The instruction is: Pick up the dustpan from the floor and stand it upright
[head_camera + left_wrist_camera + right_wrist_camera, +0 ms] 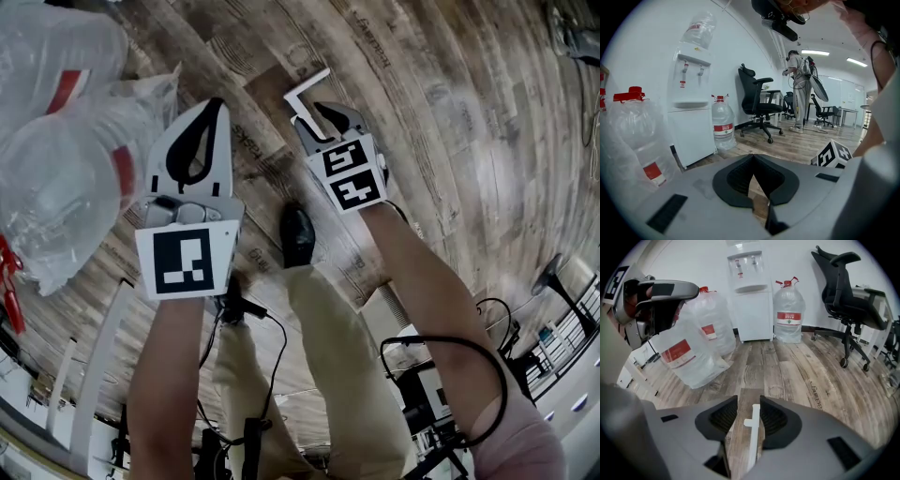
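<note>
My right gripper is held out over the wood floor, shut on a thin white bar. The bar runs up between its dark pads and ends in a short cross piece. From the head view it shows as a white L-shaped piece sticking out past the fingertips. No dustpan blade can be seen in any view. To the left my left gripper hangs at about the same height, its tips meeting and nothing between them.
Big water bottles in clear plastic bags lie on the floor at the left. By the wall are a white water dispenser and a full jug. An office chair stands right. A person stands far off.
</note>
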